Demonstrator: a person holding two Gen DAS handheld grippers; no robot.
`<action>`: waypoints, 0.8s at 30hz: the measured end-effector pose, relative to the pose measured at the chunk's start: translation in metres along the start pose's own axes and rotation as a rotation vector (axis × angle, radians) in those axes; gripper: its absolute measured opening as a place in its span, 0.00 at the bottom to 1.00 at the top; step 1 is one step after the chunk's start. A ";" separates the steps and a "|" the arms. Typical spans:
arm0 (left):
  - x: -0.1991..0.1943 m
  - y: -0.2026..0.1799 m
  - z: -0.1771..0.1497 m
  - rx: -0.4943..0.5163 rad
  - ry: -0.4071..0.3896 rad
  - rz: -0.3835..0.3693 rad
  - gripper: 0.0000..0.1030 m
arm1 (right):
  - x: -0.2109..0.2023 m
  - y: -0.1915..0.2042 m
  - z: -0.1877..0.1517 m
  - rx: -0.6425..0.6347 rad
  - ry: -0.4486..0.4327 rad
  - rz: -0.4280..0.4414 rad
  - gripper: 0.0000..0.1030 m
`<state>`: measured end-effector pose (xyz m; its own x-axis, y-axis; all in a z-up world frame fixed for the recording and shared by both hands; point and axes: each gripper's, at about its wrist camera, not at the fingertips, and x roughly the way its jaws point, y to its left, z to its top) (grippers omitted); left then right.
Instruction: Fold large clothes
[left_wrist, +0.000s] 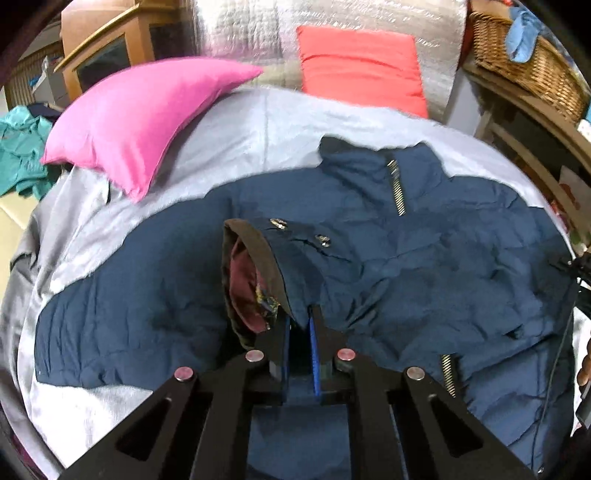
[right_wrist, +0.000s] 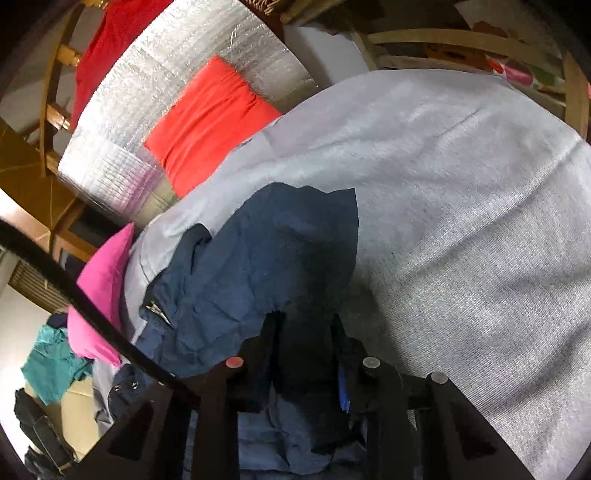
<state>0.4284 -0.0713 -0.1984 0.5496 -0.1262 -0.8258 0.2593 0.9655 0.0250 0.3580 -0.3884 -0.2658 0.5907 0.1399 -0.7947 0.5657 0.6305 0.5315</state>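
Two grippers were engaged with one navy padded jacket, which lay spread across a pale grey bed cover. The left gripper was clenched on a fold of the jacket next to the brown-edged cuff, whose maroon lining faced the camera; two metal snaps sat just beyond the cuff. A zip ran down from the jacket's collar, on the far side of the jacket from the left gripper.

In the right wrist view, the right gripper had navy cloth of the jacket bunched between its fingers; the pads appeared to press on it, though that area was dark. A raised flap of the jacket stood beyond the fingertips.

A pink pillow rested on the bed cover beyond the jacket, to its left. A red cushion leaned on a silver quilted backing behind the jacket. A wicker basket stood to the right of the cushion.
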 end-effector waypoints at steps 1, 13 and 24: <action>0.005 0.001 -0.002 0.002 0.020 0.009 0.10 | 0.003 -0.001 0.000 0.000 0.005 -0.010 0.27; 0.010 0.023 -0.008 -0.068 0.122 -0.058 0.23 | -0.004 -0.014 0.007 0.063 -0.027 -0.120 0.61; -0.068 0.097 -0.010 -0.259 -0.178 -0.050 0.81 | -0.033 0.067 -0.033 -0.271 -0.155 0.092 0.37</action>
<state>0.4080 0.0334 -0.1455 0.6775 -0.1906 -0.7104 0.0910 0.9801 -0.1761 0.3575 -0.3256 -0.2131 0.7245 0.1015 -0.6818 0.3441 0.8038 0.4853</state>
